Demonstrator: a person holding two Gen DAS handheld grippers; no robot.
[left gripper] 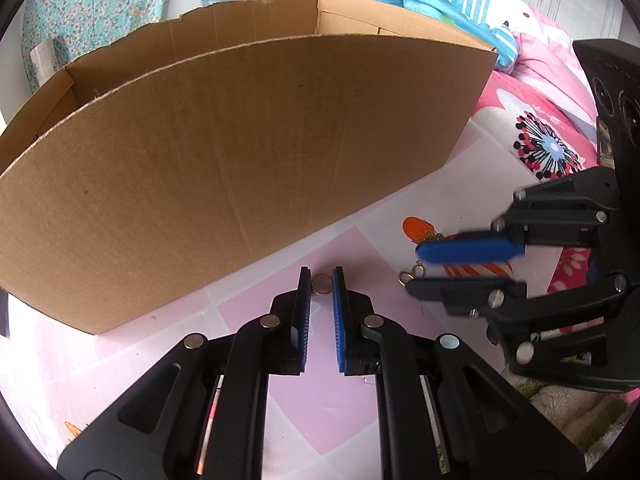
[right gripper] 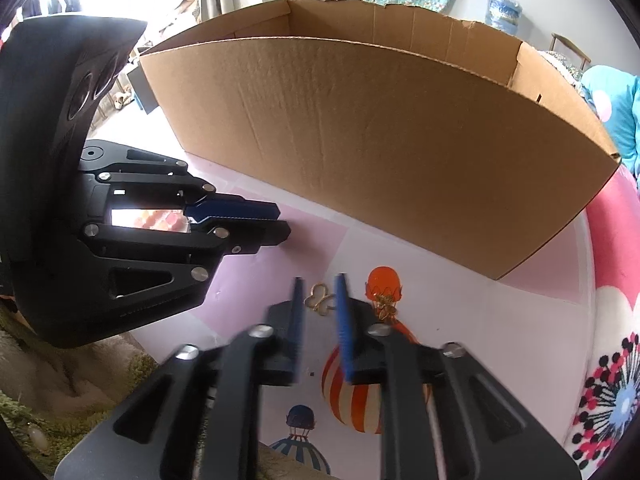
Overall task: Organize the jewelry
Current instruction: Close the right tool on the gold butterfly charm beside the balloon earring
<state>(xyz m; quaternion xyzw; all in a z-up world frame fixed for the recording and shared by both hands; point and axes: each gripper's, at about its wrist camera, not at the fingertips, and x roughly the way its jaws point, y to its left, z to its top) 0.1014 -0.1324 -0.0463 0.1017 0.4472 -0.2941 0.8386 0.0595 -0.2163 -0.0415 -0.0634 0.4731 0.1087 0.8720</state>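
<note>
Your left hand-held gripper (left gripper: 321, 280) is clamped on a small gold ring (left gripper: 321, 284), which sits between the tips of its blue pads just above the patterned sheet (left gripper: 320, 392). Only the fingertips hold it, so any twist or jolt on the way to the cardboard box (left gripper: 248, 168) may let it slip out and roll under the box wall.

Your right hand-held gripper (right gripper: 319, 292) stands slightly apart around a gold butterfly-shaped piece (right gripper: 319, 298) that lies flat on the sheet; the pads do not appear to press on it. The piece is thin and flat, so closing too high may miss it or flick it aside toward the second gold ornament (right gripper: 385, 307) lying just beside the right finger.

The two grippers work near each other; avoid crossing paths when lifting. The box wall is tall, so clear the rim before releasing
</note>
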